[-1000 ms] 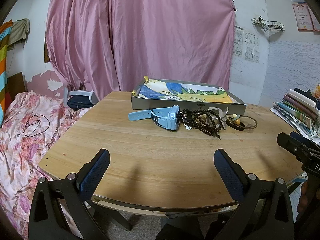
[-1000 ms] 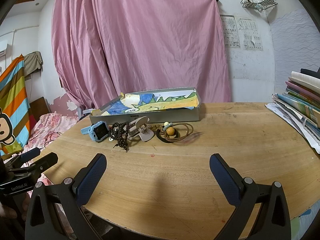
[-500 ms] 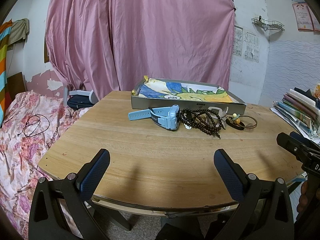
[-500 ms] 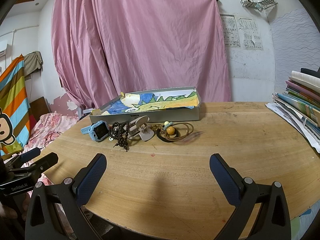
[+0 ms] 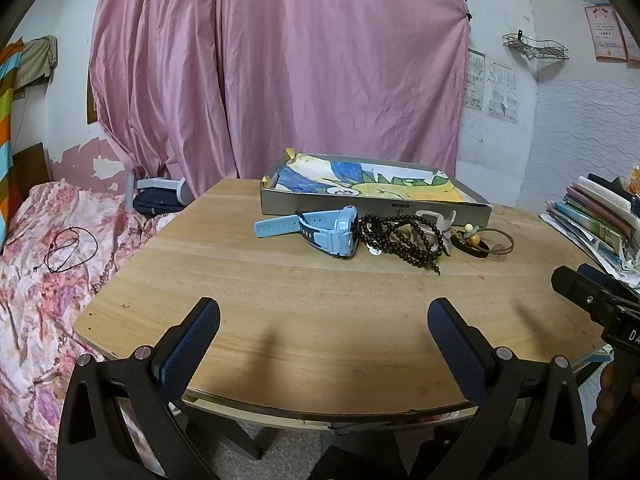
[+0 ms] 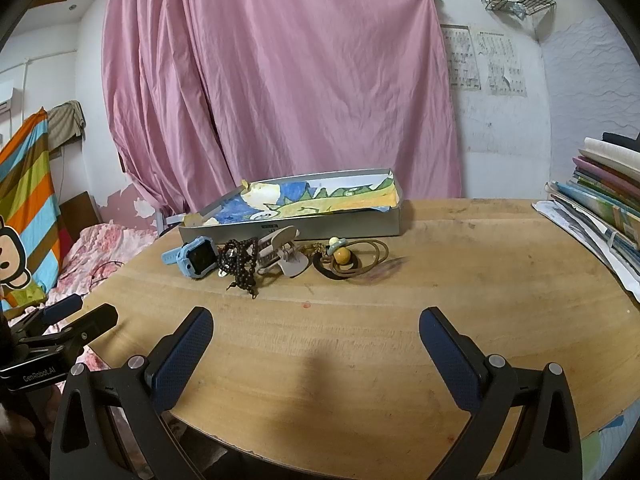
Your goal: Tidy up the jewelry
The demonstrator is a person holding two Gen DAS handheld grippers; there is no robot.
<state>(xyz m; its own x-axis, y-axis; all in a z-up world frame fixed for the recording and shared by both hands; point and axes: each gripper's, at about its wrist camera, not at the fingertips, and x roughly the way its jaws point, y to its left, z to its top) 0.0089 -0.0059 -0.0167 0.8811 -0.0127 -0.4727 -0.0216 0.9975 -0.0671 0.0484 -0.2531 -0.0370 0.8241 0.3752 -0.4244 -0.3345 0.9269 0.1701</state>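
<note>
On the round wooden table [image 5: 304, 304] a row of items lies in front of a grey tray [image 5: 372, 210] lined with a colourful drawing. From left to right: a light blue watch [image 5: 324, 232], a dark bead string [image 5: 404, 240], a beige hair claw [image 6: 282, 254] and a brown cord with a yellow bead [image 6: 350, 260]. My left gripper [image 5: 324, 324] stands open over the near table edge, well short of the items. My right gripper [image 6: 316, 334] is open too, equally far back. Both hold nothing.
Stacked books and papers [image 6: 600, 208] sit at the table's right edge. A bed with floral cover [image 5: 52, 264] lies left of the table. A pink curtain [image 5: 280, 72] hangs behind. Bare wood stretches between grippers and items.
</note>
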